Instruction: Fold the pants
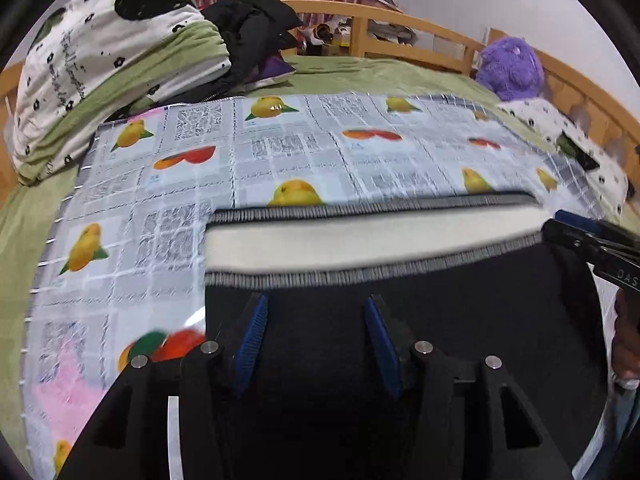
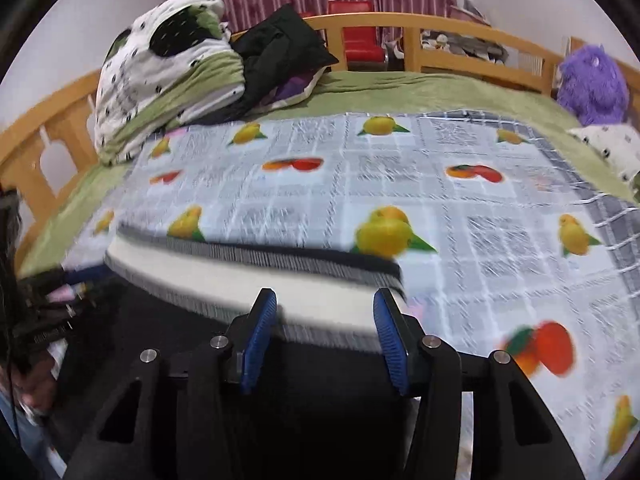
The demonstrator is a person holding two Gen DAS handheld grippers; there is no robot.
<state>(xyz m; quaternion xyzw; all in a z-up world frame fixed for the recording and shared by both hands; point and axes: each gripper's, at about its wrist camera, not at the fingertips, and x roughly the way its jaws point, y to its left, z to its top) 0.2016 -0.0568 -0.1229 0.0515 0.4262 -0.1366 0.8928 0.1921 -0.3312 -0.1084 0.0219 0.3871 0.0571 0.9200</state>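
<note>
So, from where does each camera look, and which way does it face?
Left wrist view: sits on the left gripper, looking forward and down over the black pants toward the wooden bed rail; its own blue fingers show, with the right gripper at the right edge.
Right wrist view: sits on the right gripper, facing the same way over the pants' waistband; the left gripper and a hand show at the left.
Shared: pants, fruit-print cloth, purple plush toy, rolled quilt.

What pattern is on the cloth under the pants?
Pale grid cloth printed with yellow and red-orange fruit and newsprint-like text blocks; clearest in the right wrist view.
</note>
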